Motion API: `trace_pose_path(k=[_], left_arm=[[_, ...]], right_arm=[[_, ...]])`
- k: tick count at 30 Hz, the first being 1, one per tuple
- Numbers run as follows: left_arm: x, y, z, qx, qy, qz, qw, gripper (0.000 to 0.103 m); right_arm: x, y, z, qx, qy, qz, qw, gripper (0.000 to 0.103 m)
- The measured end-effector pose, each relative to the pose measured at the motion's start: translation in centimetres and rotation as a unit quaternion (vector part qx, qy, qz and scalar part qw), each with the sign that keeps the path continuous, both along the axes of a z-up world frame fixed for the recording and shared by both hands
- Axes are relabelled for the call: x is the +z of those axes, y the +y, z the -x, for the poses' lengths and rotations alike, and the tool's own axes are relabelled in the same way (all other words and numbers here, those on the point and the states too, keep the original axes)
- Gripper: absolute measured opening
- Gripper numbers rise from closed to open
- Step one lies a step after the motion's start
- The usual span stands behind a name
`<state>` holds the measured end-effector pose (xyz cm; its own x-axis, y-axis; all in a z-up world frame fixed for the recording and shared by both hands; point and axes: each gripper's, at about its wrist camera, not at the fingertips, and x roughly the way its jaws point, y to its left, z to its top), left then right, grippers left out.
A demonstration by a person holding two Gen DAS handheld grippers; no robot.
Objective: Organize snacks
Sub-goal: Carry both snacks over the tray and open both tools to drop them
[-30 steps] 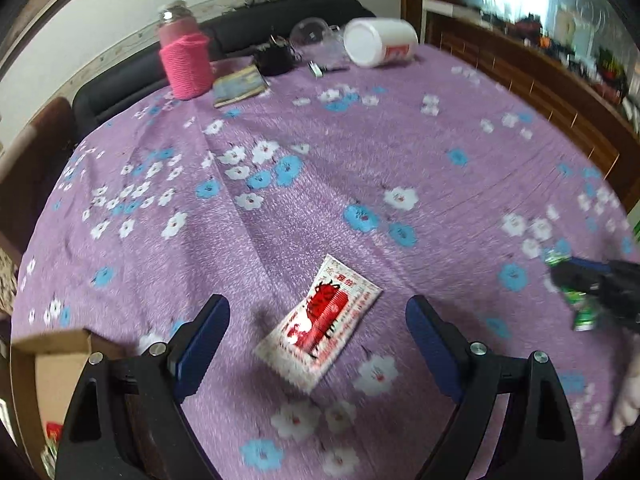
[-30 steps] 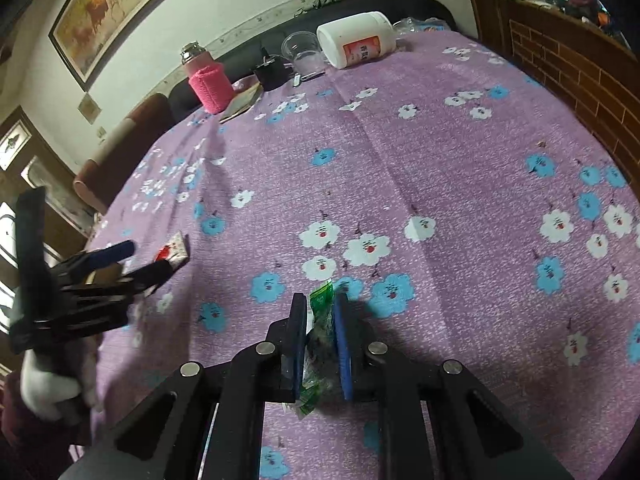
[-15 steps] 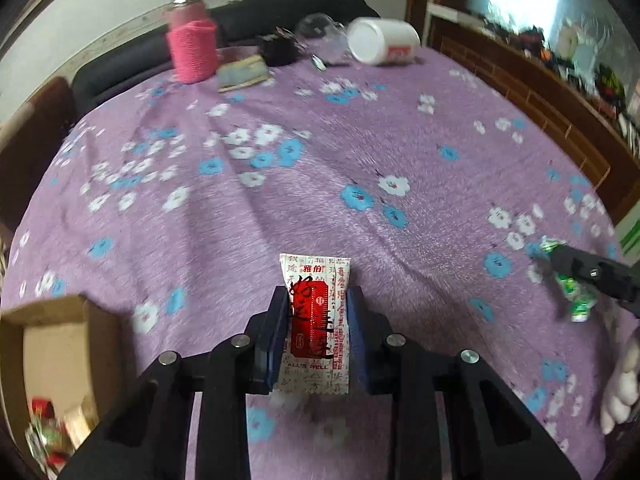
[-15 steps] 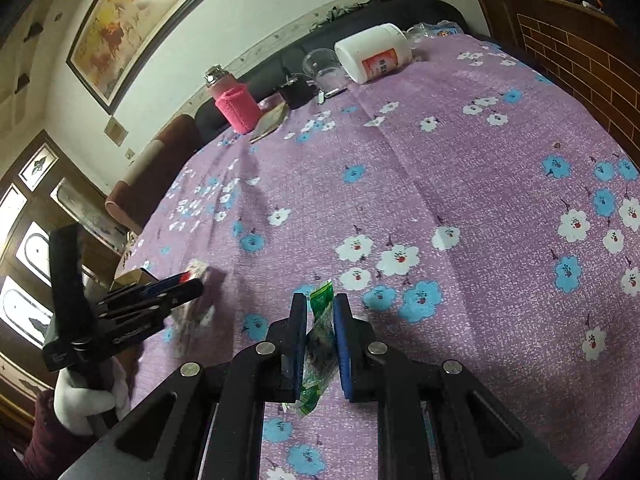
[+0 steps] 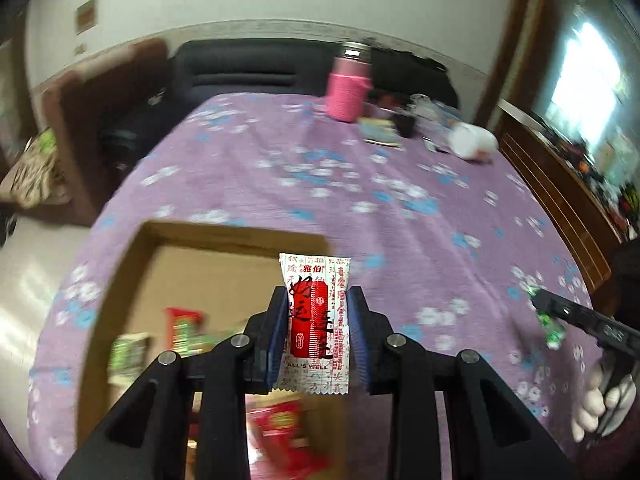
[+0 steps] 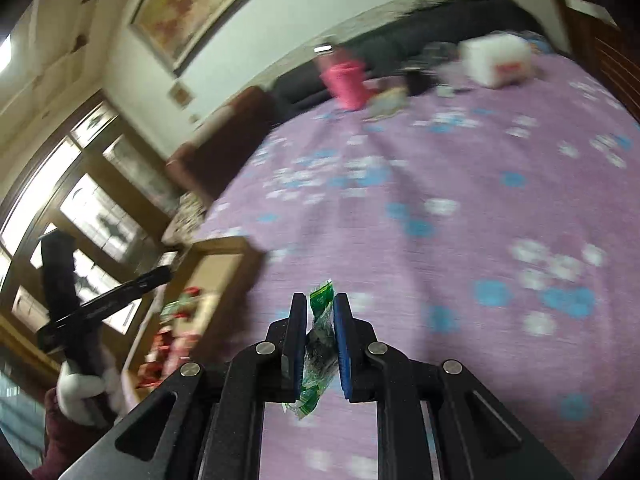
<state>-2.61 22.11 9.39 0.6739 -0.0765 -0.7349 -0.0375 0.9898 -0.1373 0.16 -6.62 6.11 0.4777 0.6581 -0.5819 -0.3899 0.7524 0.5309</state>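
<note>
My left gripper (image 5: 318, 304) is shut on a white and red snack packet (image 5: 316, 320) and holds it above the right part of an open cardboard box (image 5: 224, 232) that holds several snack packets. My right gripper (image 6: 320, 308) is shut on a small green wrapped snack (image 6: 318, 340) above the purple flowered tablecloth (image 6: 440, 200). The box also shows at the left of the right wrist view (image 6: 224, 248), with the left gripper (image 6: 160, 274) over it. The right gripper shows at the right of the left wrist view (image 5: 538, 302).
At the table's far end stand a pink-sleeved bottle (image 5: 348, 92), a white plastic jar lying on its side (image 5: 472, 144), a small flat pack (image 5: 380, 134) and dark small items. A dark sofa (image 5: 248, 72) and a brown chair (image 5: 96, 120) stand beyond the table.
My left gripper closed on the red and white packet, lifted it and carried it left over the cardboard box. My right gripper, still holding the green snack, swung left toward the box.
</note>
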Motion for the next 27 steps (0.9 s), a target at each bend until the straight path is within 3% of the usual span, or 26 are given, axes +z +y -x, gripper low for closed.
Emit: trace_pose_path(k=[6, 13, 22, 27], left_arm=[[-1.8, 6.8, -0.4, 0.056, 0.016, 0.037, 0.9976, 0.029], [-3.4, 9.5, -2.7, 0.062, 0.028, 0.06, 0.9958, 0.029], [-5.0, 12.0, -4.5, 0.081, 0.037, 0.08, 0.9928, 0.033], [-5.1, 12.5, -4.2, 0.089, 0.033, 0.085, 0.9919, 0.055]], right_arm=[[1.8, 10.9, 0.1, 0.079, -0.015, 0.023, 0.997, 0.015], [0.4, 20.4, -2.2, 0.109, -0.007, 0.078, 0.991, 0.015], [-2.0, 24.9, -5.2, 0.108, 0.008, 0.12, 0.987, 0.016], [-2.5, 26.0, -6.6, 0.103, 0.019, 0.111, 0.988, 0.02]])
